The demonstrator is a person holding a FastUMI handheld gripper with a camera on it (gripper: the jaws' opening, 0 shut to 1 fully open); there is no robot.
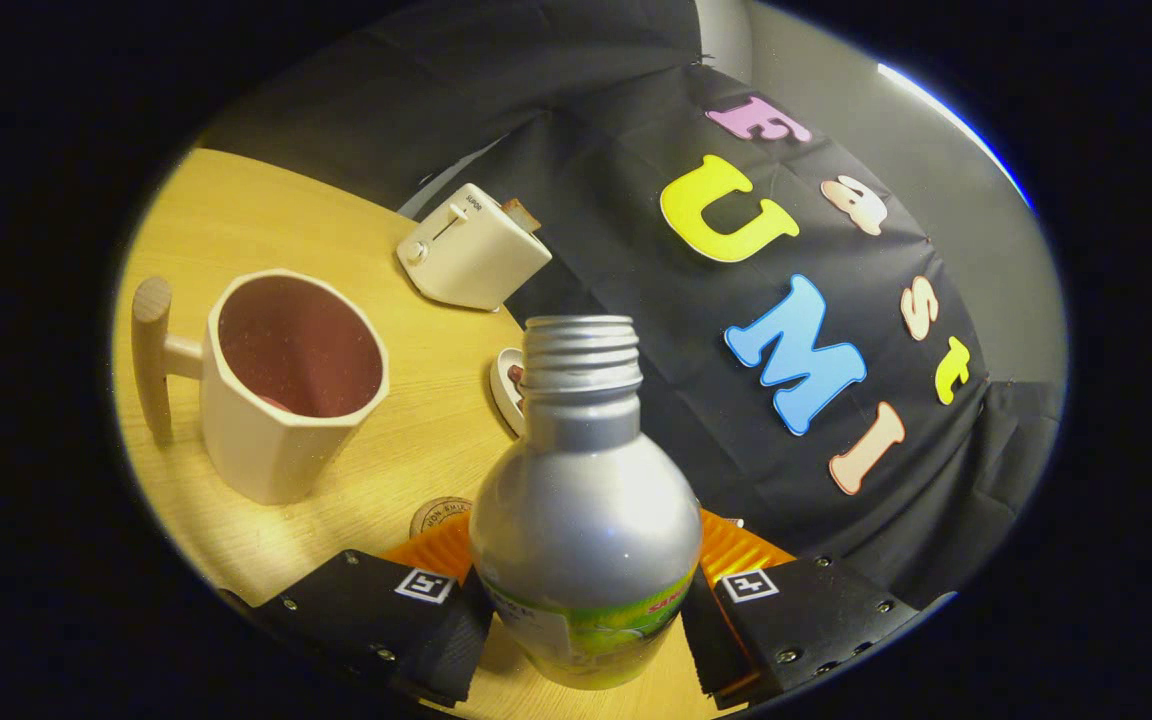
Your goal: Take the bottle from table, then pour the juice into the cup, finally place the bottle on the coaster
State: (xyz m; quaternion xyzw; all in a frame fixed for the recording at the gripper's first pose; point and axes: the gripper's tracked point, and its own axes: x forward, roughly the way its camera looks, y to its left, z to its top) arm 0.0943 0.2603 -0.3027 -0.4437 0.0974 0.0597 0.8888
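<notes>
The gripper stood clamped on the silver, uncapped metal bottle, tilted over the wooden table, with the cream faceted wooden-handled cup to its left.

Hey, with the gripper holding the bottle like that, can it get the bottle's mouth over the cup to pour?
Probably yes. The gripper is shut on the silver bottle, which has its cap off. The cup stands open beyond the fingers, beside the bottle, with bare table around it. The toaster sits farther back.
</notes>
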